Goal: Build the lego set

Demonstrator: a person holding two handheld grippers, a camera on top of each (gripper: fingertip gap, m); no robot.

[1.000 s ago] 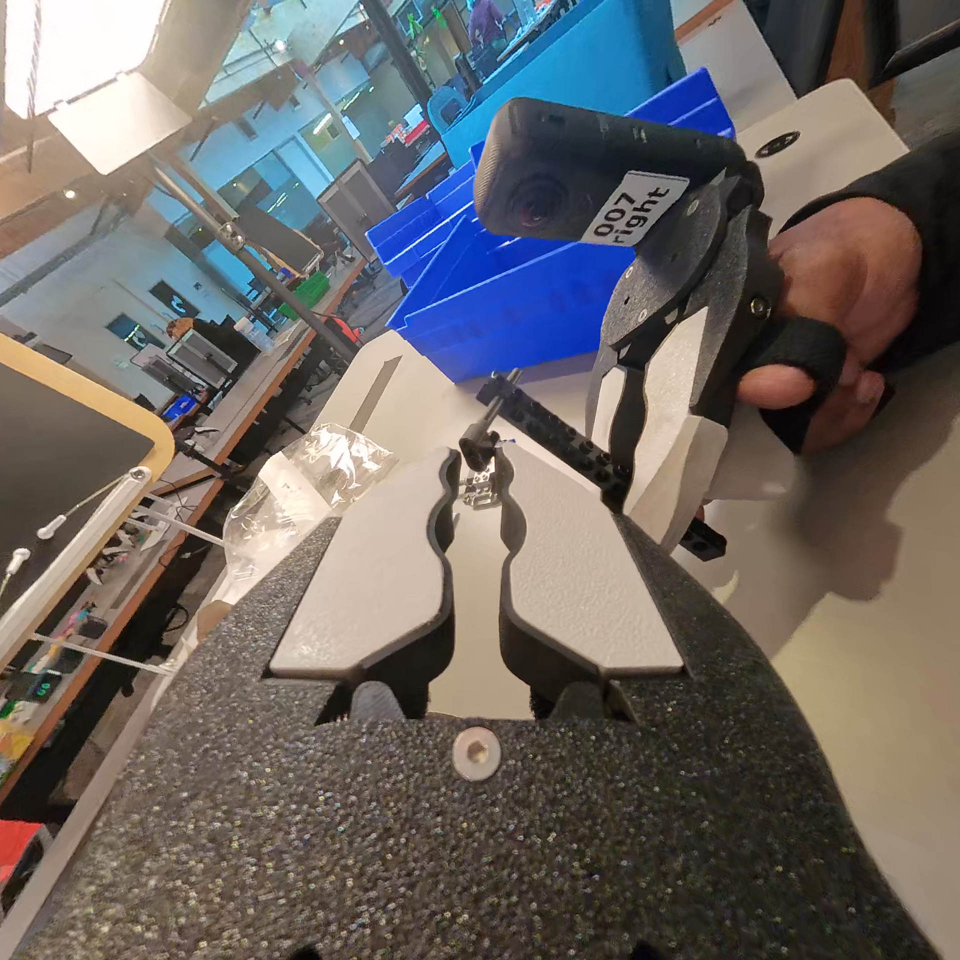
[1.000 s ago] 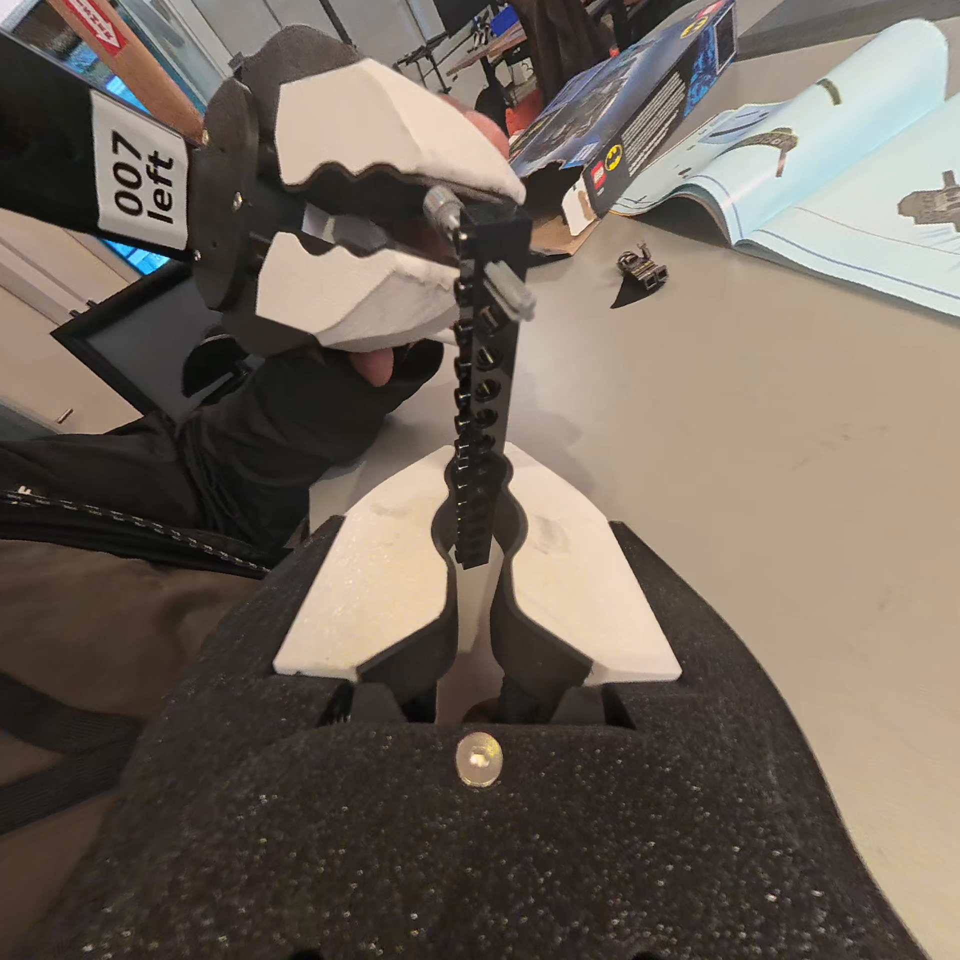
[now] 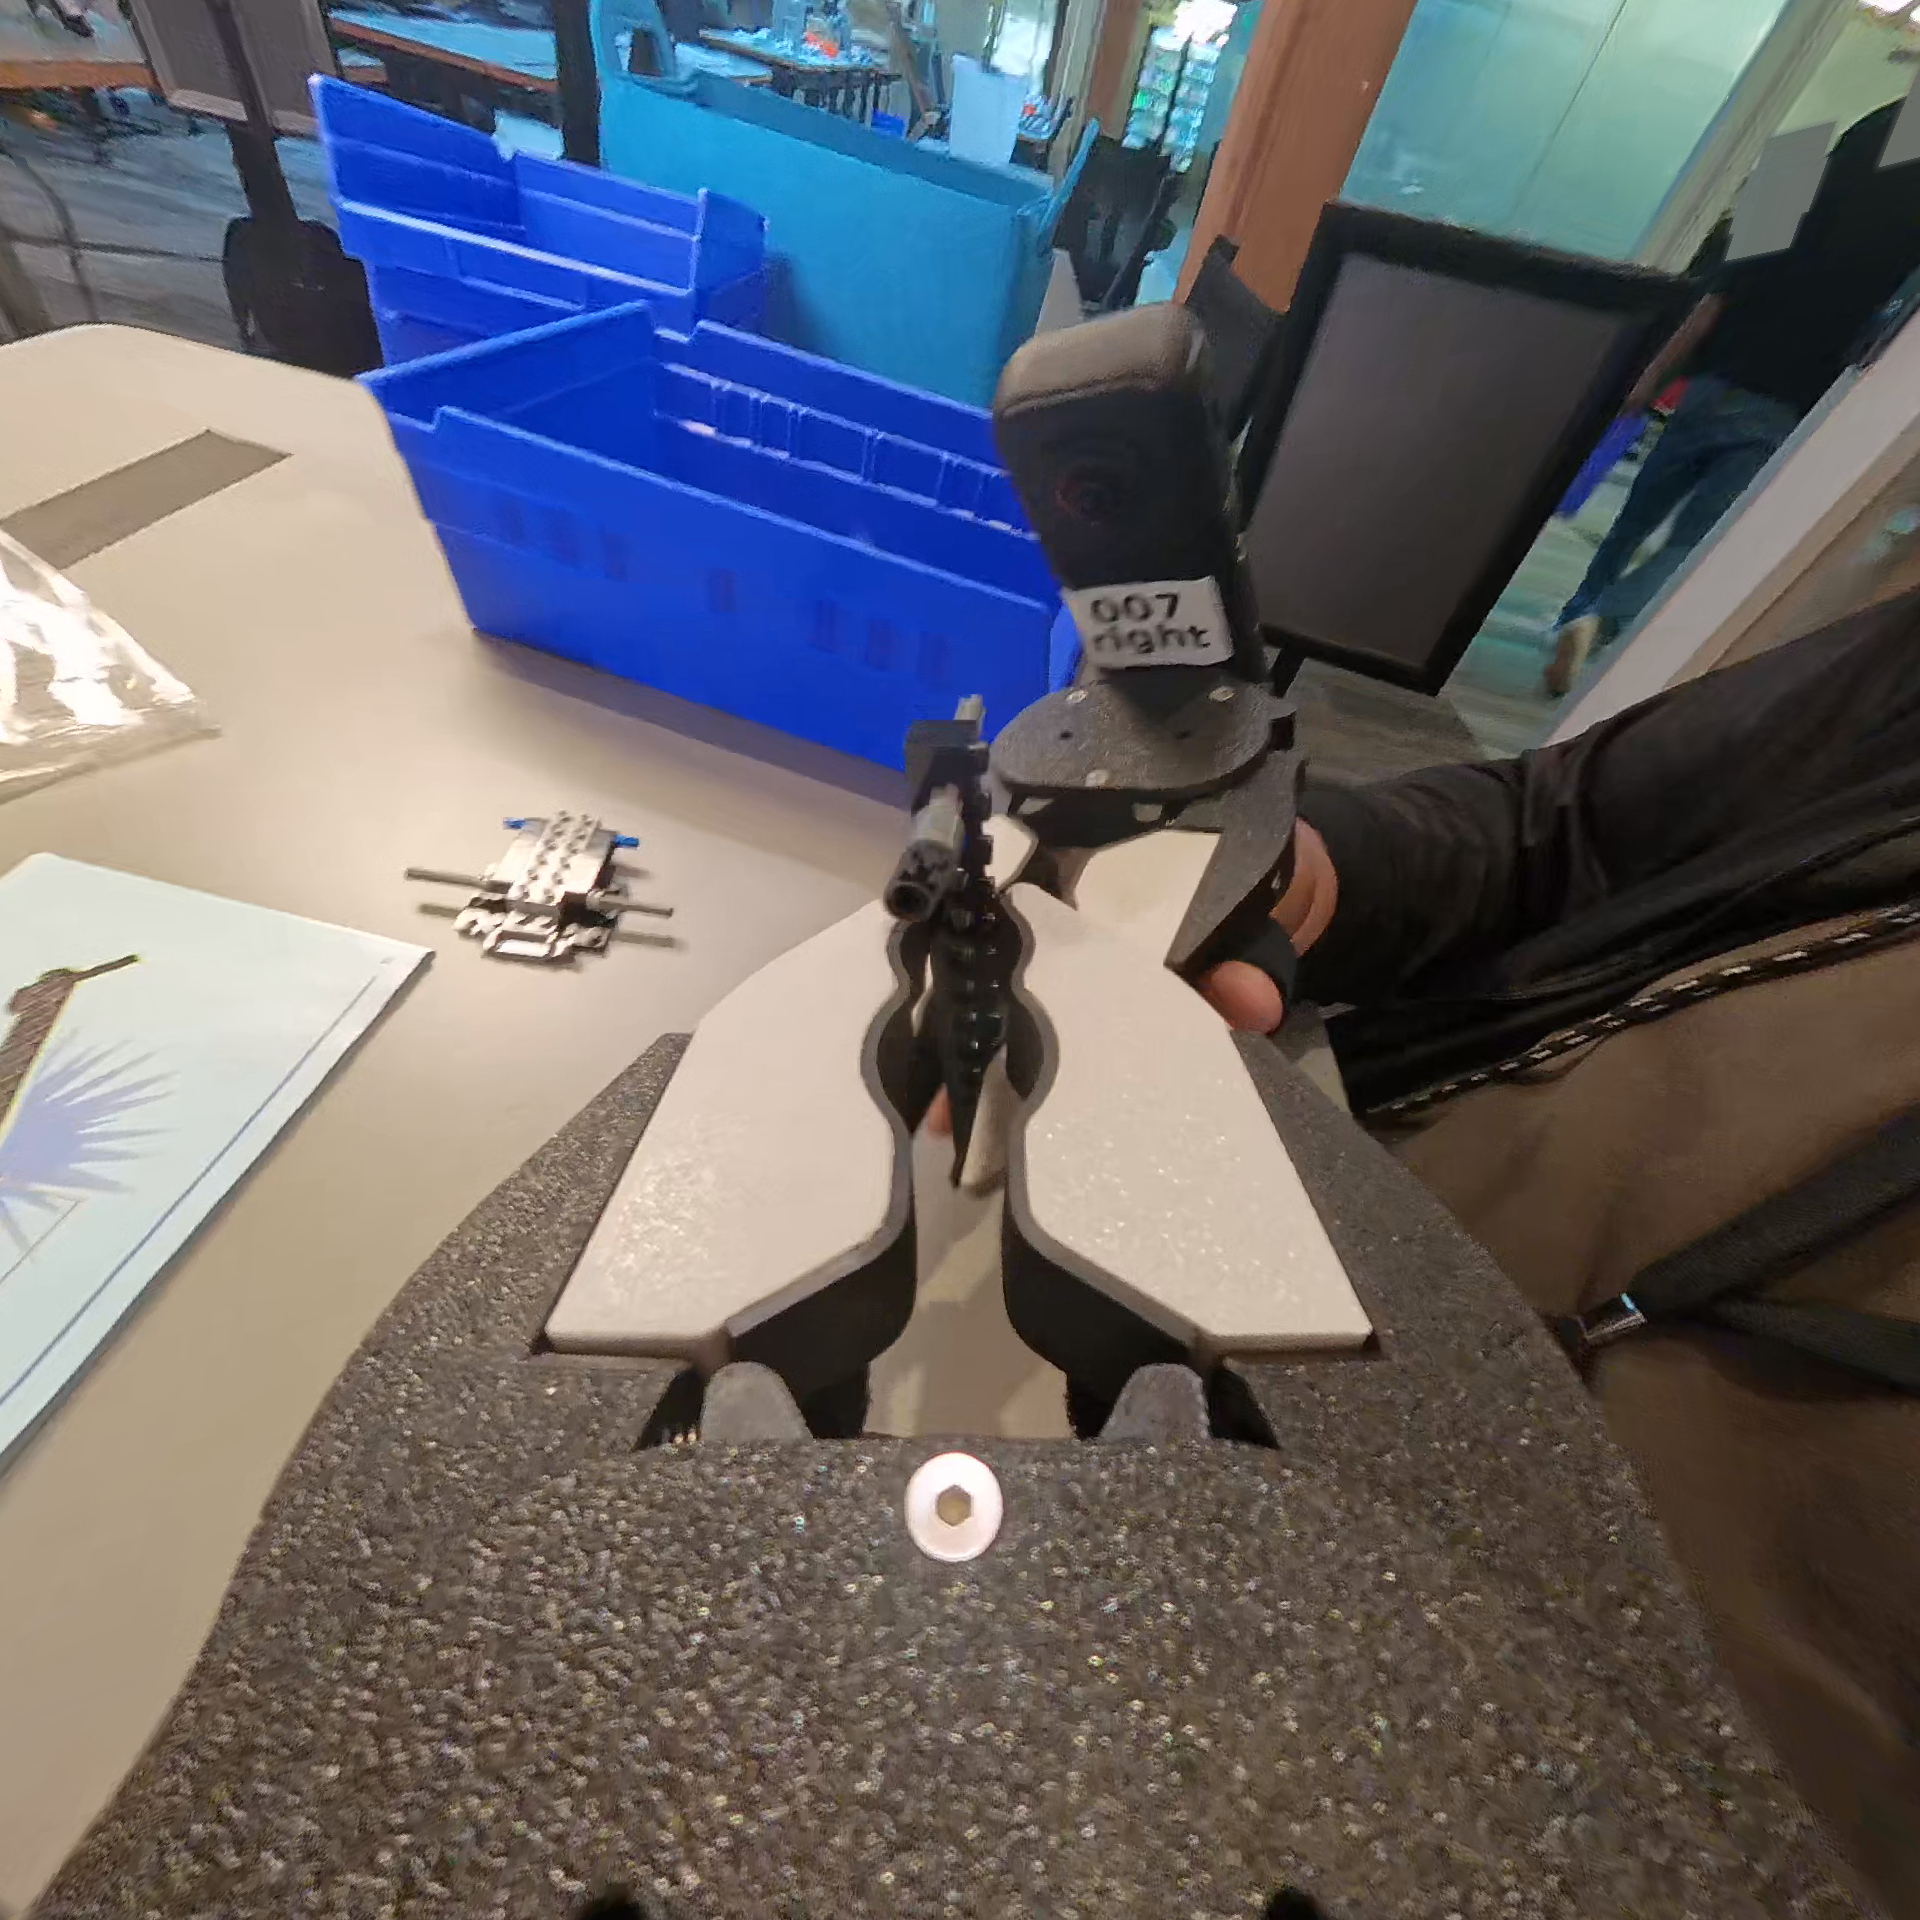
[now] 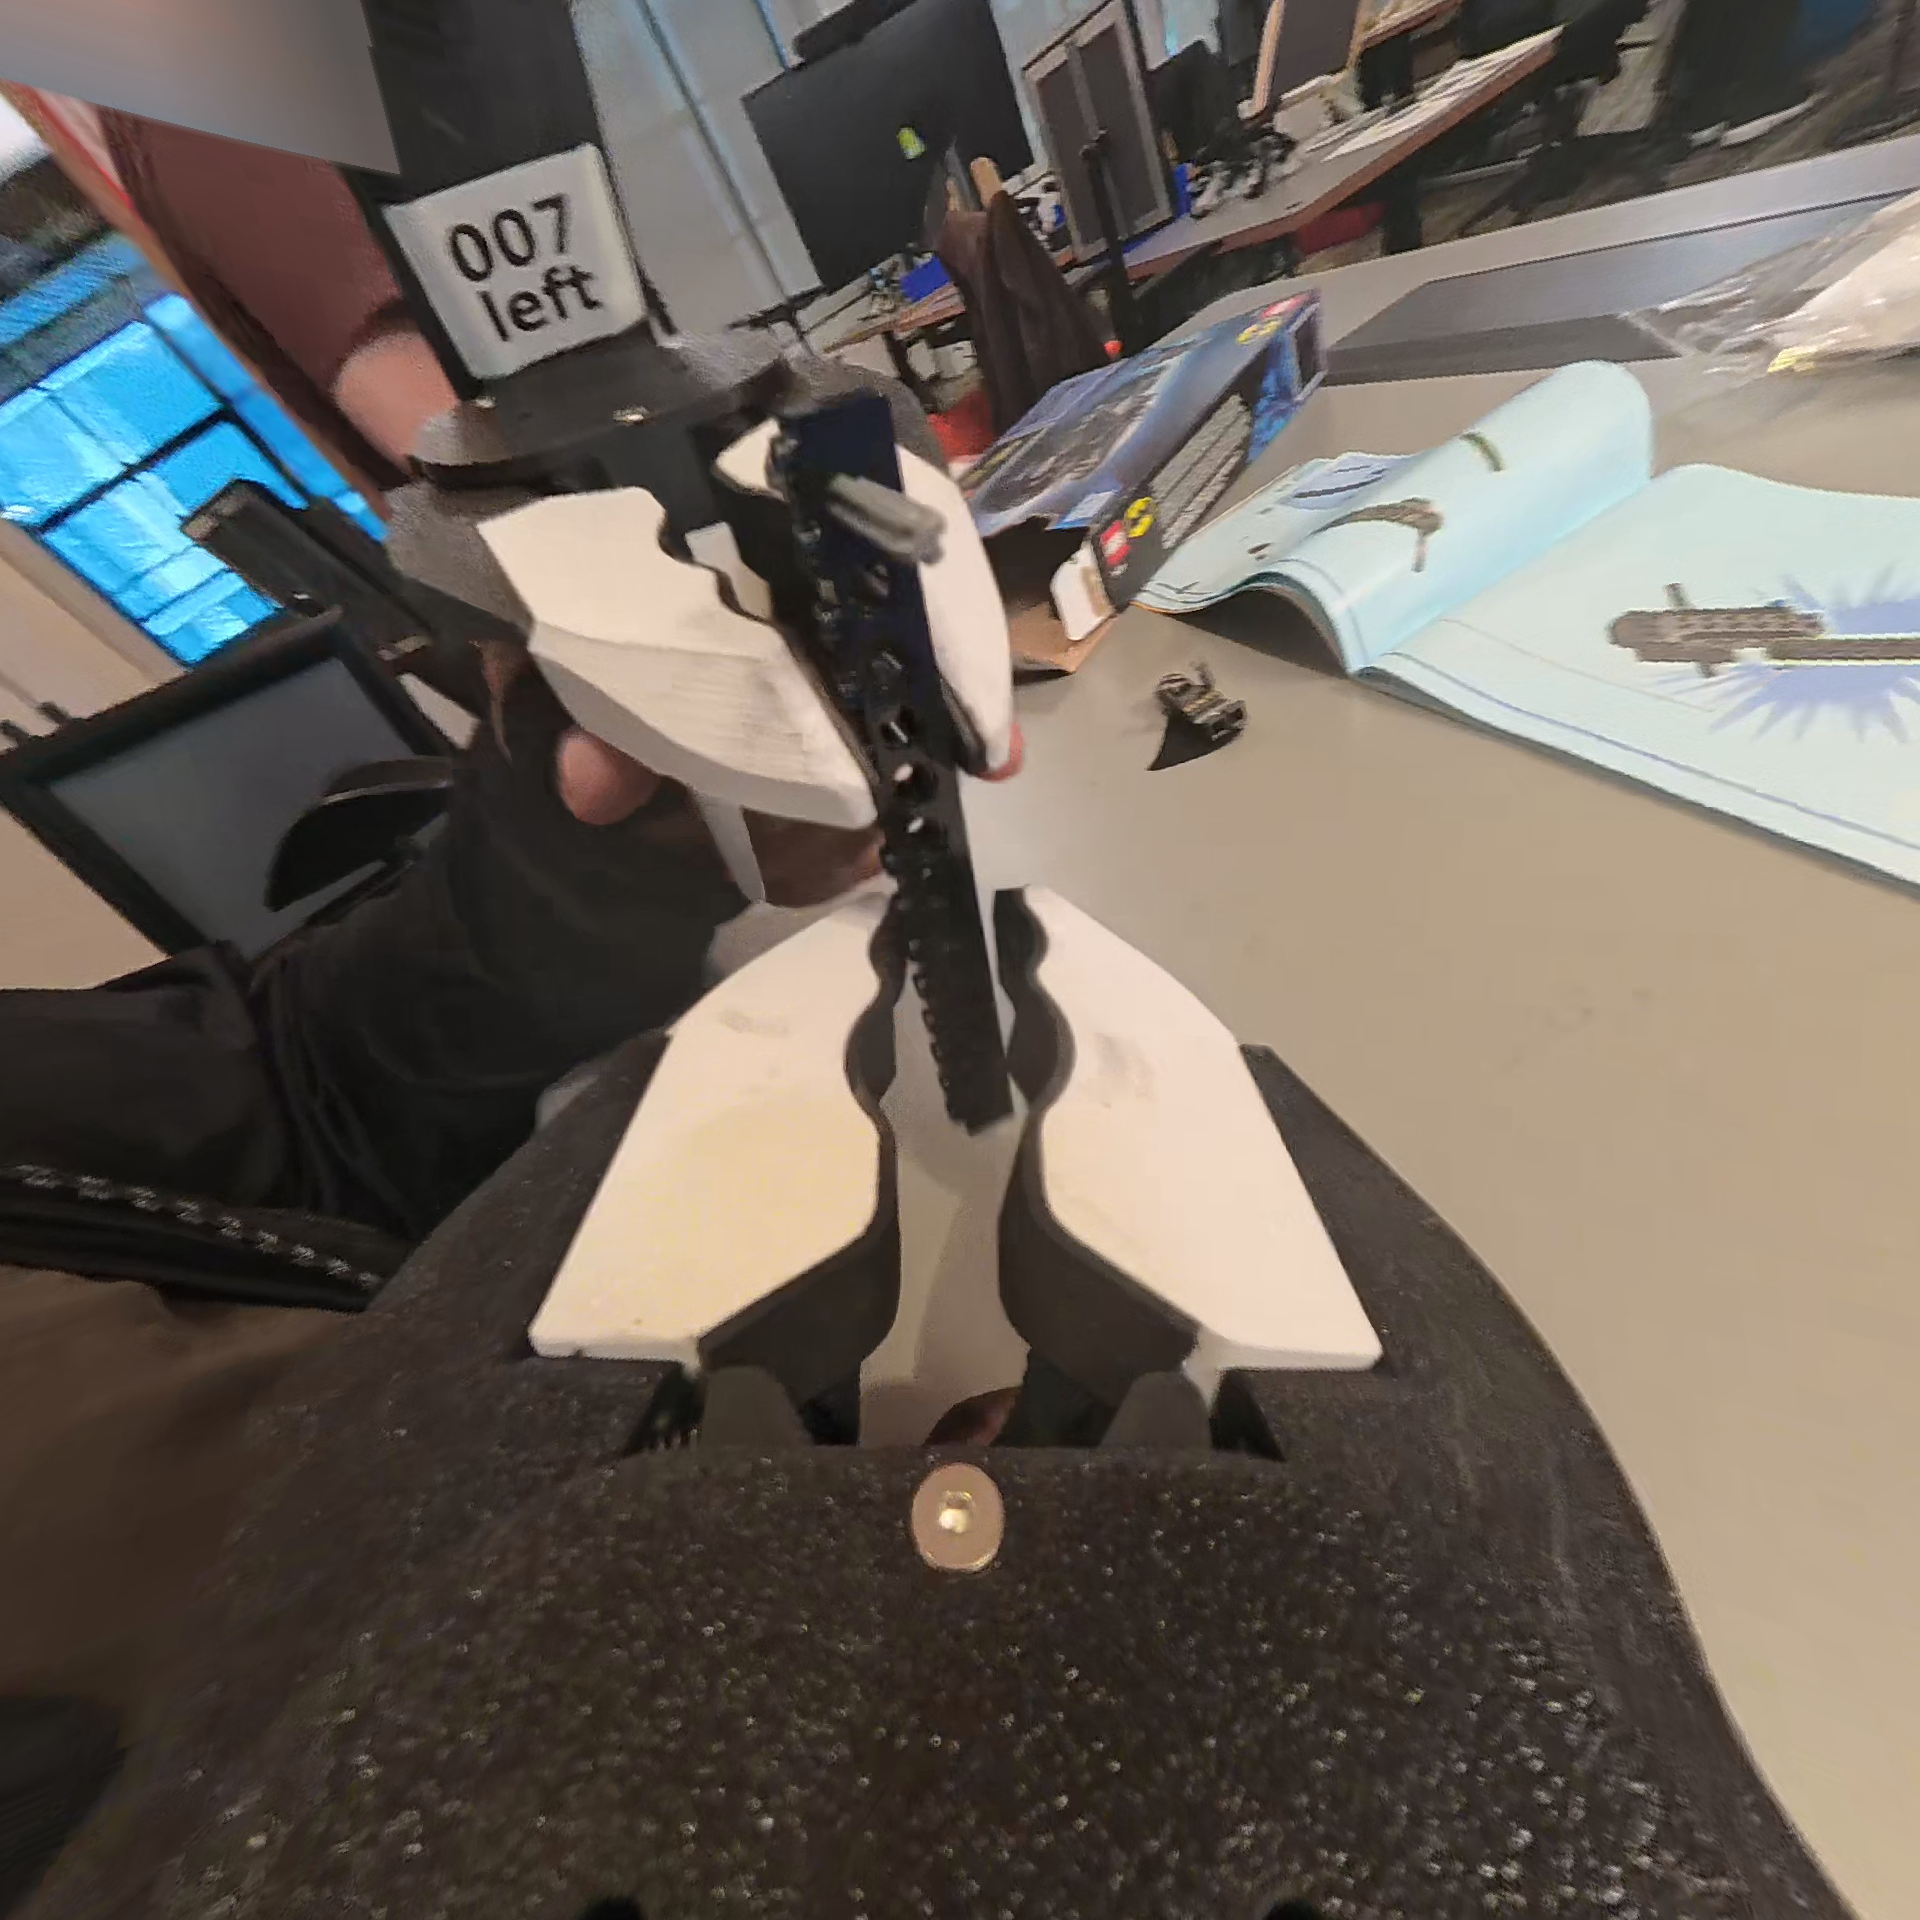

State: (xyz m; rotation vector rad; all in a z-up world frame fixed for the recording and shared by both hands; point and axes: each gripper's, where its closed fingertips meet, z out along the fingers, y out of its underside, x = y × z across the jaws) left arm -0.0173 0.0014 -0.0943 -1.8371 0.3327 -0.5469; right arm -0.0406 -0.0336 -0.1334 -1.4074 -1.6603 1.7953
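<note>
On the left of the left wrist view, a clear plastic bag (image 3: 73,665) and a pale blue instruction booklet (image 3: 156,1091) are seen lying on the grey-beige table (image 3: 312,644). Further right a small grey brick assembly (image 3: 545,883) with thin axles sticking out is set on the bare top, well apart from the grippers, and behind it stacked blue bins (image 3: 727,540) are placed at the table's far edge. In the middle, the left gripper (image 3: 961,935) is clamped on a long black studded beam (image 3: 961,997) carrying a grey pin (image 3: 925,852) near its top; both pads are pressed against it. The right gripper (image 4: 940,925) is parted around the beam's other end, with a gap visible beside its right pad, so nothing is gripped there. Right of this in the left view, a black framed board (image 3: 1423,468) and an orange column (image 3: 1278,145) are seen, with a walkway beyond. In the right wrist view a printed box (image 4: 1164,436) and a small dark piece (image 4: 1200,707) are found on the table, desks and monitors being visible in the room behind.
</note>
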